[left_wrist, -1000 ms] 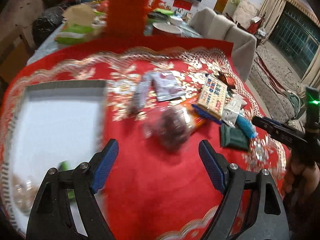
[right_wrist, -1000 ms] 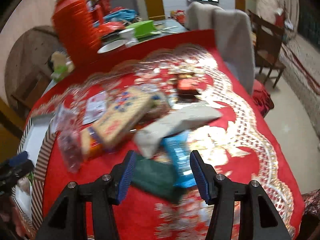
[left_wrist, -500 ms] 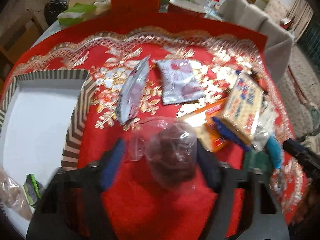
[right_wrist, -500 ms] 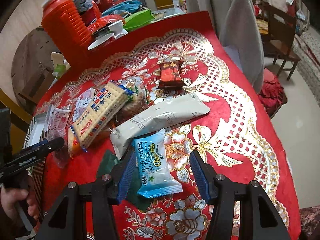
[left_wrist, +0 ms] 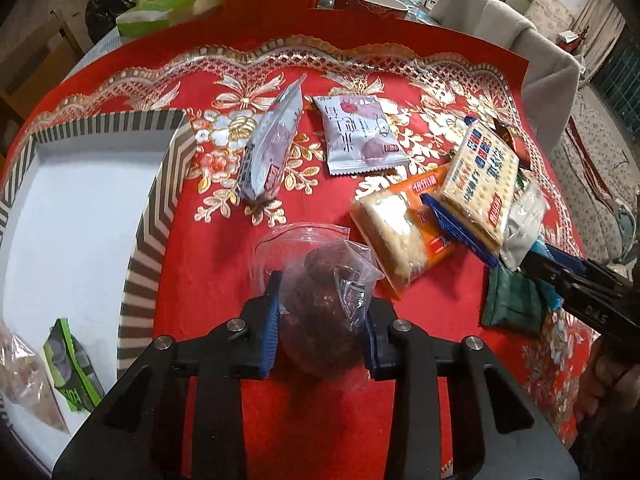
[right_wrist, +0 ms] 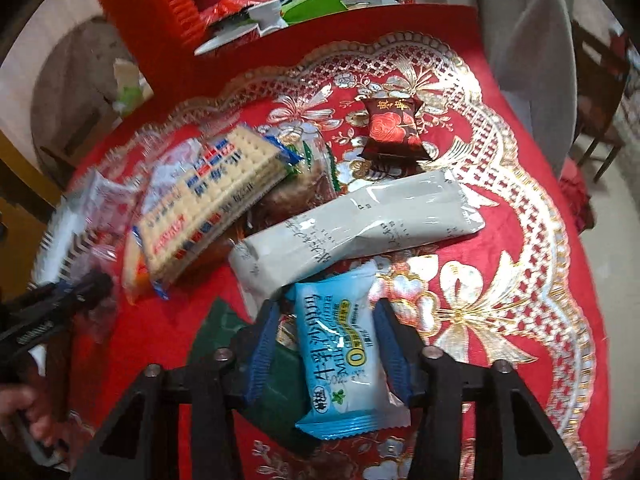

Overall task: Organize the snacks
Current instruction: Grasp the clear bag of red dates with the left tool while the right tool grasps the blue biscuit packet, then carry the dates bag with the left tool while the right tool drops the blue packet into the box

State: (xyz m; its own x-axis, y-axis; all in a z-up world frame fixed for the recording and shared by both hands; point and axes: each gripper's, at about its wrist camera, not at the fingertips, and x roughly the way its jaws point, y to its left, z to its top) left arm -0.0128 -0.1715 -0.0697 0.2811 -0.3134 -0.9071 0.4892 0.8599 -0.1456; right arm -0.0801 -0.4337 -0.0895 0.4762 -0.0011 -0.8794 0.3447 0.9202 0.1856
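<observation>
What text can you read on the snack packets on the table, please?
"Milk" and "0": blue packet.
Cracker packet, grey packet, red packet: Chinese print, too blurred to read.
Pink-and-white packet: print too small to read.

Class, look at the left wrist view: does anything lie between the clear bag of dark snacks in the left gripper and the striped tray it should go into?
Nothing visible does. The left gripper, whose jaws have just been closing, has the clear bag of dark snacks between its pads, and only bare red tablecloth lies between it and the striped tray.
</observation>
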